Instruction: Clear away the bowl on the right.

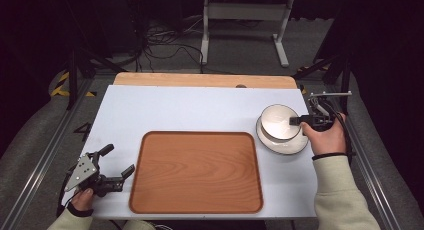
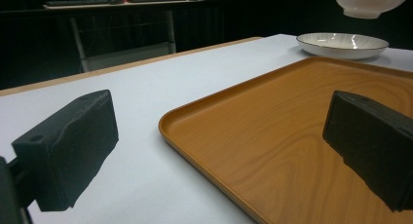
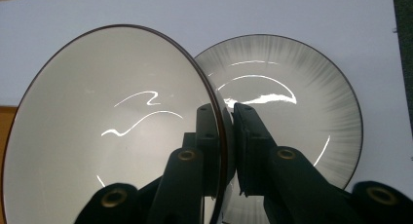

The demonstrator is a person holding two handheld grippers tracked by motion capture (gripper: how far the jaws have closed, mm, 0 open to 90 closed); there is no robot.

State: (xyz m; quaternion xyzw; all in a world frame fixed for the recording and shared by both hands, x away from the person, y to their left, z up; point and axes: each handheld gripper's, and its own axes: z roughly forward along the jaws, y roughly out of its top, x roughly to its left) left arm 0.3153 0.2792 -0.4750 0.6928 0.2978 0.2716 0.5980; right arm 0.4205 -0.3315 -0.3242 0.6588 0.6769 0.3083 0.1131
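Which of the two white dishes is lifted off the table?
The deeper white bowl with the dark rim: the right gripper has its jaws clamped on its rim and holds it above the shallow white plate, which lies flat on the table.

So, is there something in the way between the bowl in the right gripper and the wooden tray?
Nothing visible stands in the way. The right gripper is shut on the rim of the bowl, held above the plate. Between it and the tray lies bare white table. The left gripper sits open at the tray's far side.
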